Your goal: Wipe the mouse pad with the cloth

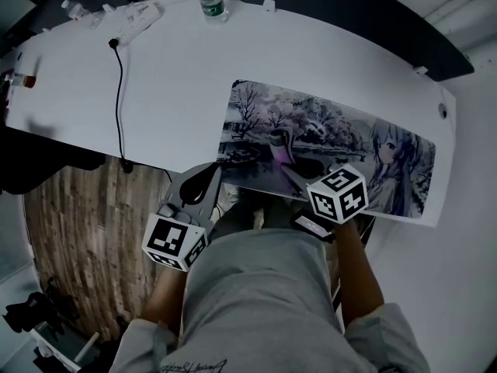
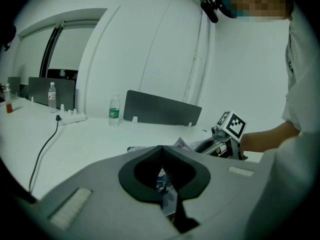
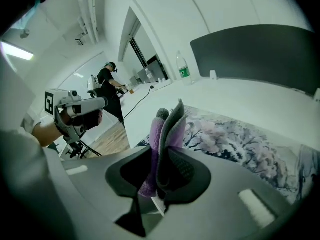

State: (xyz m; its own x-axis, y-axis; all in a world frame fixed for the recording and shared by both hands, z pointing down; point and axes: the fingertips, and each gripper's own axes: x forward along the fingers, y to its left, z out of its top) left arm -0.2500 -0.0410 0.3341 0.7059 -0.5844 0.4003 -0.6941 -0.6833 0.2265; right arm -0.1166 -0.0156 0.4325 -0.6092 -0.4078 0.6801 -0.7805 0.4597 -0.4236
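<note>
1. Cloth (image 3: 169,129) stood pinched in my right gripper (image 3: 164,151), jaws clamped on it, over the mouse pad (image 1: 326,134) at the surface (image 1: 155,76) edge.
2. My left gripper (image 2: 161,149) was closed and empty; unpinned, I judged the pad might slide.

Head view looks steeply down on the worktop (image 1: 178,84); both gripper views skim close across it, all sharing the pad (image 1: 326,130).
</note>
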